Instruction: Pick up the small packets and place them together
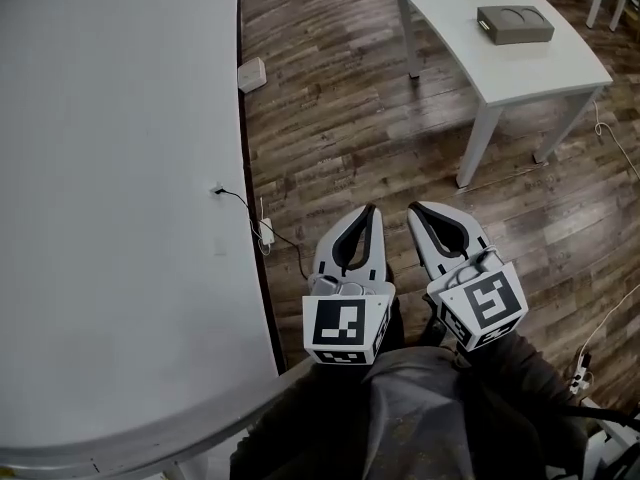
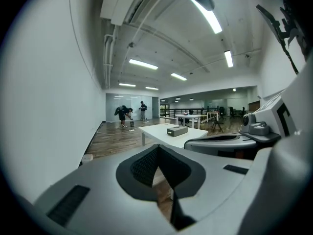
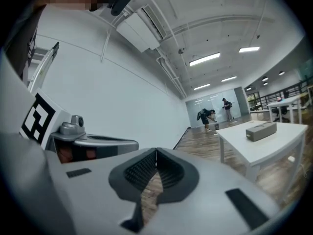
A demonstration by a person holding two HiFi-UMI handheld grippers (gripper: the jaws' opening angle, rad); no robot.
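Nearest, side by side above the dark wood-plank floor (image 1: pixel 350 128): left claw (image 1: pixel 370 211) and right claw (image 1: pixel 413 209), both pinched fully closed on nothing, tips pointing away. Black-and-white square markers on both cubes. Just left, a broad white curved table (image 1: pixel 120 168), with a thin black cable (image 1: pixel 240 201) trailing off its rim. Farther off, a second white table (image 1: pixel 450 8) bearing a grey rectangular box (image 1: pixel 514 24). Small packets out of view.

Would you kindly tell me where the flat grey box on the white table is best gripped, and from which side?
Probably across its long sides near the middle, with jaws coming down from above: the grey box lies flat and low on the white table, its sides free.
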